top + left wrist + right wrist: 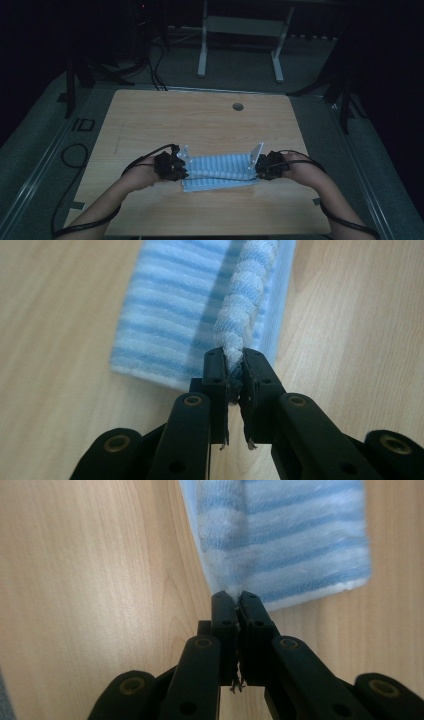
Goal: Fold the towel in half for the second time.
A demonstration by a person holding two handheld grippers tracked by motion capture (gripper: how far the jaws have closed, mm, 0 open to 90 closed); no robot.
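Note:
A blue and white striped towel (pixel 220 170) lies near the front middle of the wooden table (pixel 200 125), partly folded over itself. My left gripper (pixel 172 166) is shut on the towel's left end; in the left gripper view the bunched towel edge (pixel 240 305) runs up from between the black jaws of my left gripper (pixel 234 371). My right gripper (pixel 265 166) is shut on the towel's right end, and in the right gripper view the towel (pixel 285 535) spreads away from the pinched corner at my right gripper (pixel 236 605). The upper layer is stretched between both grippers above the lower layer.
A round cable hole (pixel 238 106) sits in the table's far side. Black cables (pixel 75 155) trail from both grippers over the table edges. A white desk frame (pixel 240 35) stands on the dark floor beyond the table.

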